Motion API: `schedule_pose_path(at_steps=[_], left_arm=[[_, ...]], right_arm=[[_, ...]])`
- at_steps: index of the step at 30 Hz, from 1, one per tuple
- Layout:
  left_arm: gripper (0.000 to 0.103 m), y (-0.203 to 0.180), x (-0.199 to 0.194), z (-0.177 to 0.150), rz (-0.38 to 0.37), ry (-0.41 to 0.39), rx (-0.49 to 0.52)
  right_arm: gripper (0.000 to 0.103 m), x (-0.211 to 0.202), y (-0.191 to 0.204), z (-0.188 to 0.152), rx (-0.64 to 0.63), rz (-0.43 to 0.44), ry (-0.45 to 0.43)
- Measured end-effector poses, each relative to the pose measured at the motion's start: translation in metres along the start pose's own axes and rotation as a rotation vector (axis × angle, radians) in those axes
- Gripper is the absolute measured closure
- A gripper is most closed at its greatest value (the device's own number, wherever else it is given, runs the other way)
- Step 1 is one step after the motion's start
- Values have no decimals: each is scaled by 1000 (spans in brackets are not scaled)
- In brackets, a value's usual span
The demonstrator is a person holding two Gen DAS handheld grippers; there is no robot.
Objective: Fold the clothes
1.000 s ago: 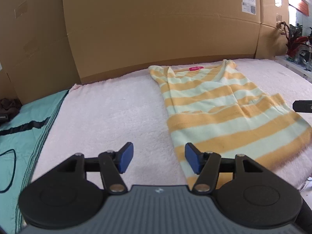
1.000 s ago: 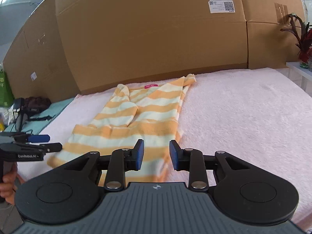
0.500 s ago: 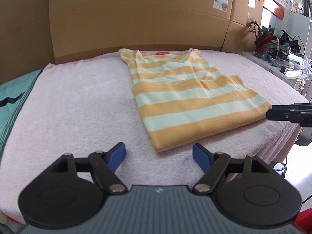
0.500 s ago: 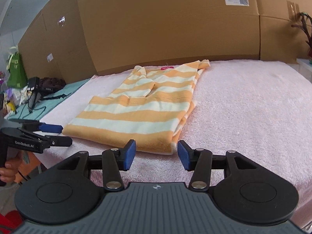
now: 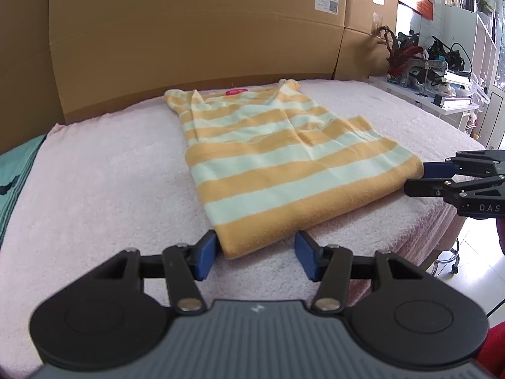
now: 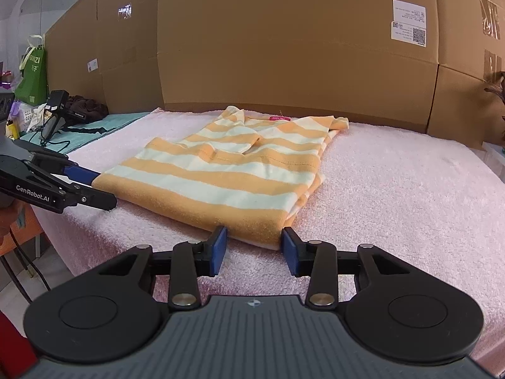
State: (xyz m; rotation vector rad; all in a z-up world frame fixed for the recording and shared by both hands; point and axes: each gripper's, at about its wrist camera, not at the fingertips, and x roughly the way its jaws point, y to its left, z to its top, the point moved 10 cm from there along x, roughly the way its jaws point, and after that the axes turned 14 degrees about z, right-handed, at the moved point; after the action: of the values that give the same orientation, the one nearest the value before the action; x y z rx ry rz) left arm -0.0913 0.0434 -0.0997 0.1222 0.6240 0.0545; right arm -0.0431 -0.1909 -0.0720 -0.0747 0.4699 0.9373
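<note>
An orange and pale striped shirt (image 5: 277,158) lies folded lengthwise on the pink towel-covered table (image 5: 104,183), collar with a pink label at the far end. My left gripper (image 5: 257,252) sits low at the near hem. Its jaws are closing, with the hem's left corner between the blue pads, which do not press on it. My right gripper (image 6: 254,248) is at the hem's other corner, its jaws closing around the cloth without pinching. Each gripper also shows from the side in the other's view: the right gripper (image 5: 413,178) and the left gripper (image 6: 102,189).
Tall cardboard boxes (image 5: 195,31) wall off the far side of the table. A teal cloth (image 6: 104,124) with a dark device and cables lies beyond the left end. A plant and cluttered shelf (image 5: 423,66) stand to the right. The table's front edge runs just under both grippers.
Both grippers have moved forward and down to the shirt's near hem, so its corners now lie between the pads. Both pairs of jaws stand narrower than half a second ago.
</note>
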Motion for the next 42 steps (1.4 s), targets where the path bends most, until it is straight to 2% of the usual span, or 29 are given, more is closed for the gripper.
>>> schedule_pose_path(at_steps=[2, 3, 5, 6, 7, 13, 18, 25, 26, 27, 29, 31, 32, 34, 37, 38, 40, 42], left_arm=[[43, 1, 0, 0, -6, -15, 1], [47, 1, 0, -1, -9, -22, 1], [60, 3, 0, 0, -19, -32, -7], [72, 5, 1, 1, -26, -35, -17], [75, 7, 1, 1, -36, -38, -24], [84, 13, 0, 0, -89, -65, -65], [89, 19, 1, 2, -132, -53, -128], [97, 19, -20, 5, -135, -76, -156], [98, 20, -25, 6, -139, -80, -160], [103, 21, -31, 6, -137, -88, -158], [103, 21, -40, 5, -140, -97, -156], [103, 22, -41, 2, -132, -90, -146], [103, 23, -38, -1, -112, -82, -134], [103, 24, -29, -10, -52, -60, -77], [98, 25, -24, -16, -27, -54, -29], [94, 25, -23, -16, -24, -59, -20], [60, 22, -18, -13, -22, -68, -5], [55, 18, -9, -11, -6, -72, 10]], right_arm=[[62, 0, 0, -1, -6, 2, -4], [69, 0, -2, -1, -3, 3, -13], [77, -2, -5, -1, 14, 3, -32], [80, -3, -6, -1, 26, 10, -41], [81, -4, -7, -1, 33, 13, -44], [85, -5, -7, 0, 26, 31, -46], [88, -8, -9, 5, 27, 59, -50], [91, -18, -5, 10, 16, 71, -44], [97, -21, -4, 11, 17, 73, -46], [98, -25, -3, 12, 19, 76, -50], [103, -33, -2, 14, 19, 77, -56], [102, -36, -6, 14, 3, 38, -66], [95, -37, -9, 12, 10, 38, -62], [93, -37, -11, 10, 35, 61, -65], [72, -36, -13, 8, 6, 20, -62], [62, -34, -13, 7, -4, 16, -56], [60, -27, -13, 5, -7, 26, -43], [60, -19, -12, 3, -10, 35, -28]])
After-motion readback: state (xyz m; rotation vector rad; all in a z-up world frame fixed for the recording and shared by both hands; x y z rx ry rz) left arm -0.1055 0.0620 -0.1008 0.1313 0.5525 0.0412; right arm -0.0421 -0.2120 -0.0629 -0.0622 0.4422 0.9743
